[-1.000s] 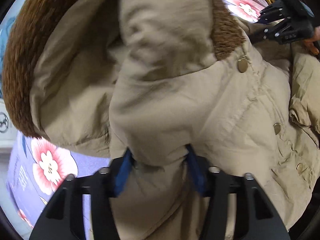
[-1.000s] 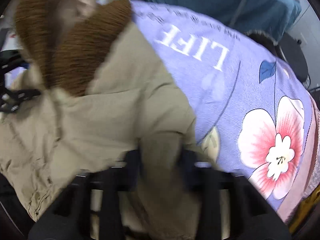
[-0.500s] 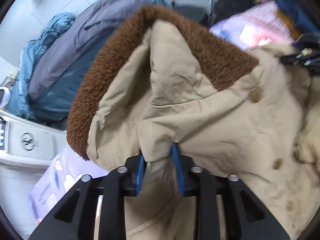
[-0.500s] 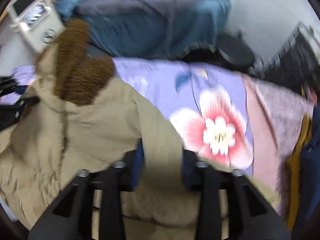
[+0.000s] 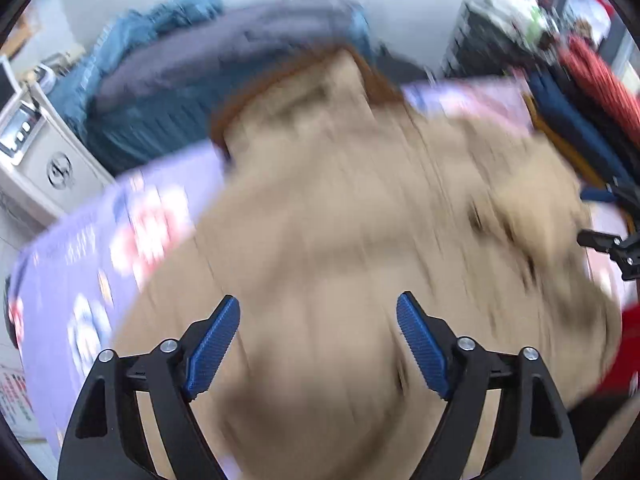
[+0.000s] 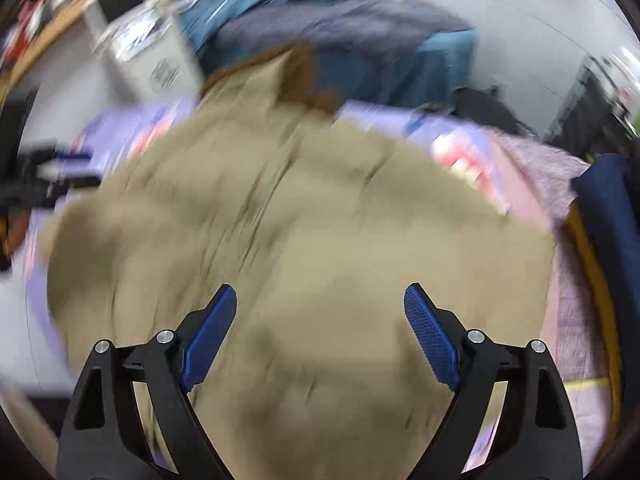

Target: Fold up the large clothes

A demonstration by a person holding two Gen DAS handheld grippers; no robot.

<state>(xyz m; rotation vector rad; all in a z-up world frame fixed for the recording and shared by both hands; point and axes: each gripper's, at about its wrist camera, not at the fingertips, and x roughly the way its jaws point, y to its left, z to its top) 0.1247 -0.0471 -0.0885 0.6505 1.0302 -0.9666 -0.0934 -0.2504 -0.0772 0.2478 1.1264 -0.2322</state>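
Observation:
A tan padded coat with a brown fleece collar lies spread on the lilac floral sheet; both views are motion-blurred. My left gripper is open and empty above the coat's near part. My right gripper is open and empty above the coat too. The collar points away from me. The right gripper shows at the right edge of the left wrist view, and the left one at the left edge of the right wrist view.
A heap of blue and grey clothes lies behind the bed. A white appliance stands at the left. Navy, yellow and red fabrics lie at the right, and a pink blanket borders the coat.
Both grippers have opened and let go of the coat, which has dropped flat onto the sheet. Both have pulled back and up from it.

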